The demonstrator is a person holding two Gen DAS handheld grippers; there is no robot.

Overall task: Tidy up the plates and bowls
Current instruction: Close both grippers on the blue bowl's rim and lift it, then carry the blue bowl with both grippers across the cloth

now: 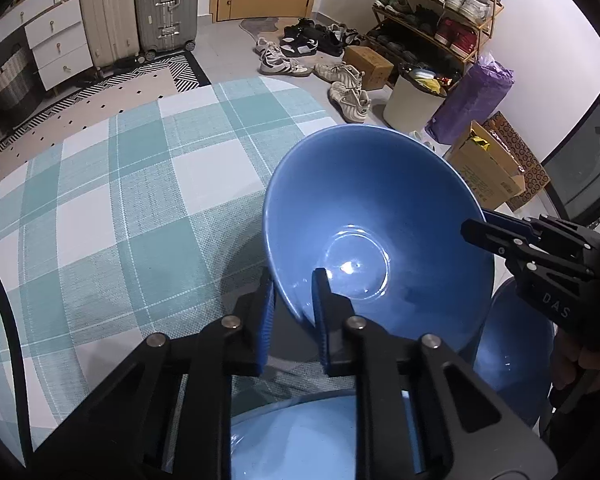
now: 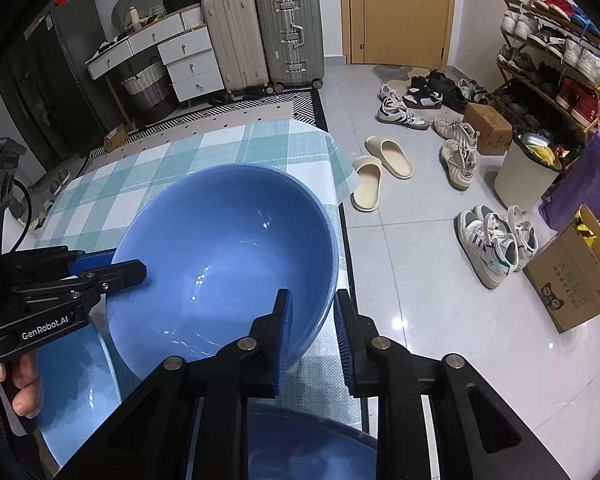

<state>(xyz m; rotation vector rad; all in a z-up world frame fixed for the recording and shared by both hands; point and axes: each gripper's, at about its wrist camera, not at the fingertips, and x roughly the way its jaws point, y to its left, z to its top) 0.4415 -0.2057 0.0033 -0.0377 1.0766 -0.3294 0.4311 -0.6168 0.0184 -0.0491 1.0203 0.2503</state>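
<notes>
A large blue bowl point(image 1: 376, 220) is held above the checked tablecloth point(image 1: 120, 184), tilted. My left gripper point(image 1: 294, 296) is shut on its near-left rim, one finger inside and one outside. My right gripper point(image 2: 312, 312) is shut on the opposite rim of the same bowl point(image 2: 220, 256), and it shows in the left wrist view point(image 1: 496, 236) at the right. Another blue dish point(image 1: 300, 436) lies below the left gripper, and a further blue dish point(image 1: 512, 352) sits at the right. In the right wrist view blue dishes show at lower left point(image 2: 76, 392) and bottom point(image 2: 300, 444).
The table's right edge point(image 2: 344, 216) drops to a tiled floor with shoes point(image 2: 492, 240) and slippers point(image 2: 376, 172). A cardboard box point(image 2: 572, 280), a white bin point(image 2: 524, 172) and a shoe rack point(image 2: 556, 60) stand at the right. Suitcases point(image 2: 260, 36) and drawers stand beyond the table.
</notes>
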